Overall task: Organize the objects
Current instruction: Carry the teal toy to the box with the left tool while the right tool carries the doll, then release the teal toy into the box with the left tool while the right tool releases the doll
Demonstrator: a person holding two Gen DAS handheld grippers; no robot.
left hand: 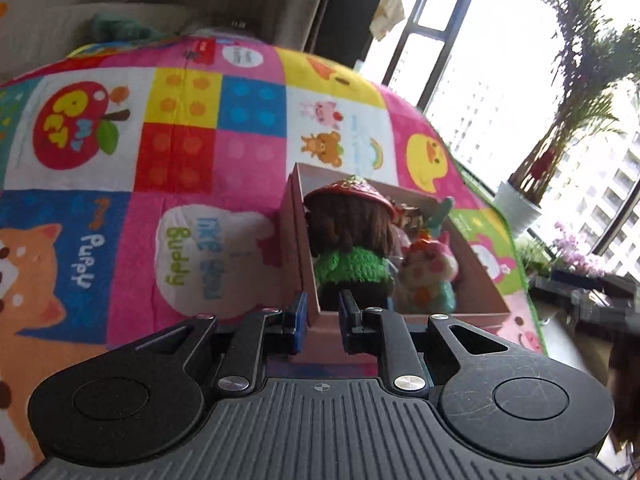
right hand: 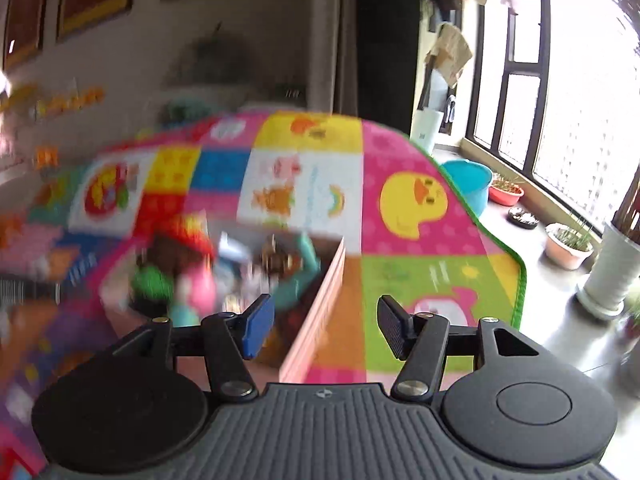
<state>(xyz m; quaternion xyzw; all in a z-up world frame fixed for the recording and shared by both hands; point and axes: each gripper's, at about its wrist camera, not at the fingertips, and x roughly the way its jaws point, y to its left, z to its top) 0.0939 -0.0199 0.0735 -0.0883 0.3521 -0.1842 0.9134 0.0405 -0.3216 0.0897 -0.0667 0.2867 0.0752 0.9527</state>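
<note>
Box corner (left hand: pixel 316 312) seemingly between left tongs (left hand: pixel 323 316)

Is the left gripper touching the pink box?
Touching. In the left wrist view the left gripper has its jaws clamped on the pink box corner wall.

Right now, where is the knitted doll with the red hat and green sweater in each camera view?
Left wrist view: the doll stands at centre, inside the pink box, just beyond the left gripper.
Right wrist view: the doll is blurred, left of centre, in the same box, left of the right gripper.
Shared landmark: the yellow duck patch.
</note>
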